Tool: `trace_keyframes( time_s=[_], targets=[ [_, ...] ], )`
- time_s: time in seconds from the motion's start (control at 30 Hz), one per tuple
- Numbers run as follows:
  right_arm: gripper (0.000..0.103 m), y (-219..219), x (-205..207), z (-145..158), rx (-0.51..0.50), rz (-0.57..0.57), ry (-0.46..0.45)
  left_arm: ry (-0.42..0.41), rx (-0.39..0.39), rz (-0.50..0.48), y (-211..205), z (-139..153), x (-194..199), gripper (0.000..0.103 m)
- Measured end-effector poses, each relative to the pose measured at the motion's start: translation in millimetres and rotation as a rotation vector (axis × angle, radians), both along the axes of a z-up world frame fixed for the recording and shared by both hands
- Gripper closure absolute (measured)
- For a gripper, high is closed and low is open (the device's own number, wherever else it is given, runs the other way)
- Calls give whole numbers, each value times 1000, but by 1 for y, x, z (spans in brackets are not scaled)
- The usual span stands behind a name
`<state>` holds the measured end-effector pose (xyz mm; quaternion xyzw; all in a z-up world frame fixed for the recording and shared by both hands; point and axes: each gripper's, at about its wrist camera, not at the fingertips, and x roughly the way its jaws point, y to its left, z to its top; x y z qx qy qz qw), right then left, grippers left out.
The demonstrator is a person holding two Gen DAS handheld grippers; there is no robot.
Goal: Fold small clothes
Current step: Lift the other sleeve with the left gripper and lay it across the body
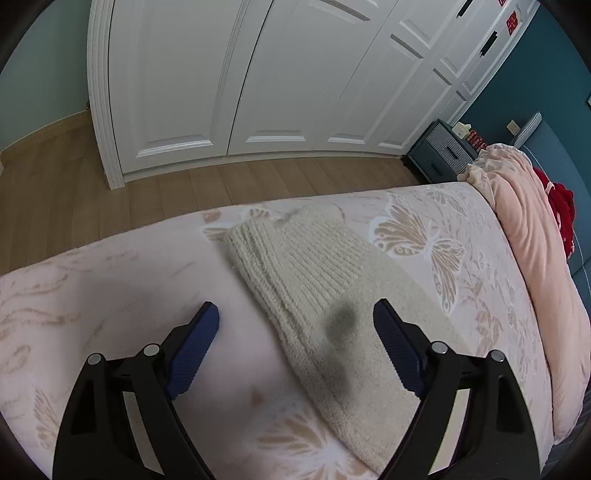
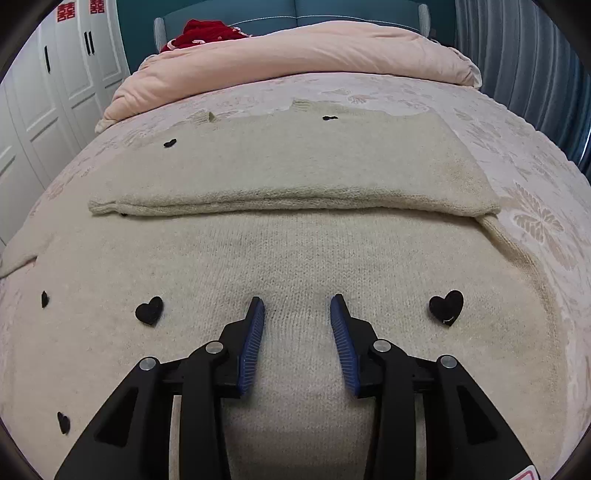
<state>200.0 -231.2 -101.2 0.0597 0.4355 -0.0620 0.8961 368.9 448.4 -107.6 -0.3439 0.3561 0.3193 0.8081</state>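
A cream knit sweater (image 2: 295, 251) with black heart patches (image 2: 446, 306) lies flat on the bed, with one part folded over across its far half (image 2: 288, 166). In the left wrist view its sleeve (image 1: 295, 254), ending in a ribbed cuff, lies slantwise toward the bed's edge. My left gripper (image 1: 295, 305) hovers over that sleeve with its jaws wide apart and nothing pinched. My right gripper (image 2: 297, 300) stands over the sweater's near body, jaws partly apart, blue pads (image 2: 253, 332) clear of the knit.
The bed cover (image 1: 424, 229) has a butterfly pattern. A pink quilt (image 2: 295, 51) is heaped at the head, with a red cloth (image 2: 207, 31) behind it. Past the bed's edge are wood floor (image 1: 147, 199), white wardrobe doors (image 1: 258, 74) and a nightstand (image 1: 439, 151).
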Motion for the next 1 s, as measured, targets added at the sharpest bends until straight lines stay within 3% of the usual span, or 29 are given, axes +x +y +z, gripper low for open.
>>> trace_keyframes(
  time_s=[0.03, 0.07, 0.13, 0.2, 0.33, 0.47, 0.57, 0.73, 0.9, 0.93, 1.0],
  targets=[
    [64, -3, 0, 0, 25, 0, -5, 12, 14, -18, -3, 0, 4, 44],
    [64, -6, 0, -1, 46, -2, -7, 21, 30, -48, -5, 3, 8, 71],
    [63, -7, -1, -2, 57, -3, -9, 29, 60, -100, -15, 10, 14, 92],
    [62, -3, 0, -2, 41, -1, -8, -37, 116, -133, -33, 32, 13, 92],
    [61, -1, 0, -3, 33, 1, -11, -181, 169, -295, -101, 91, 16, 93],
    [59, -3, -1, -3, 64, 3, -21, -303, 185, -521, -205, 143, 14, 93],
    [55, -4, -1, -3, 79, 11, -24, -340, 191, -709, -297, 158, 10, 93],
    [47, -3, -1, -4, 102, 29, -28, -279, 114, -928, -418, 124, 3, 92],
    [43, -3, -1, -4, 120, 38, -33, -74, 86, -1033, -483, 51, -11, 85],
    [42, -3, -1, -4, 123, 40, -33, -40, 86, -1036, -485, 40, -13, 79],
    [40, -3, 0, -5, 129, 45, -35, -16, 85, -1019, -481, 30, -23, 54]
  ],
)
